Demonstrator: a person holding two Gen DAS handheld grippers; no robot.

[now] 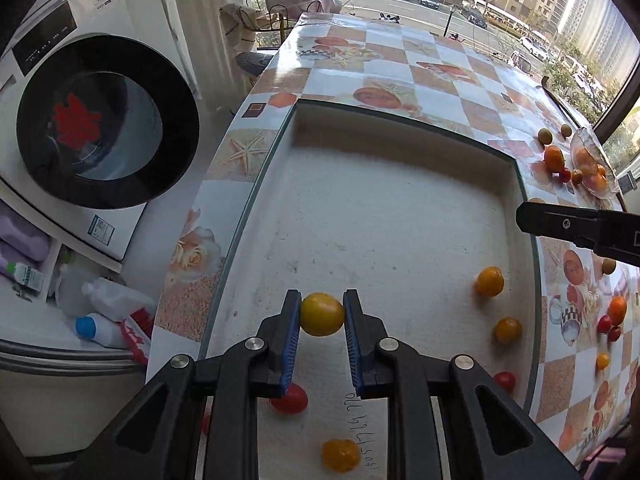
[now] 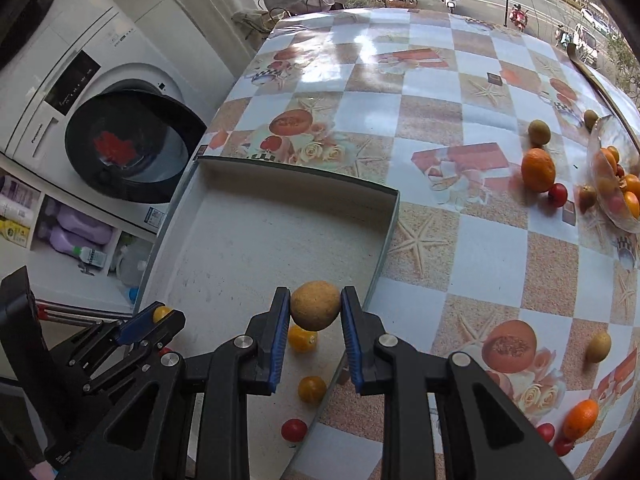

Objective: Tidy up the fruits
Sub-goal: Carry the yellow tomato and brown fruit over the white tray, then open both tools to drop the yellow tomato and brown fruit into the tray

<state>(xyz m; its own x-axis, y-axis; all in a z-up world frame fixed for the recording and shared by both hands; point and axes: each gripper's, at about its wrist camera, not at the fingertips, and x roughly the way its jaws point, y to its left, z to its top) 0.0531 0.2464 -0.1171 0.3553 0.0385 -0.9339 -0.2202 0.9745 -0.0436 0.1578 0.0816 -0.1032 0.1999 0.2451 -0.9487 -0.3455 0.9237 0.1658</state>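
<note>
Both tongs carry fruit above the white tray (image 1: 400,208) on the tabletop (image 2: 460,240). Left tongs (image 1: 322,314) are closed on a yellow tomato (image 1: 322,315) over the tray's near middle; right tongs (image 2: 315,311) are closed on a tan fruit (image 2: 315,310) over its right rim. Judged step: placing. Next: lower, then open. Tomato is round, axis indeterminate; tan fruit's long axis lies slightly tilted, left to right.
</note>
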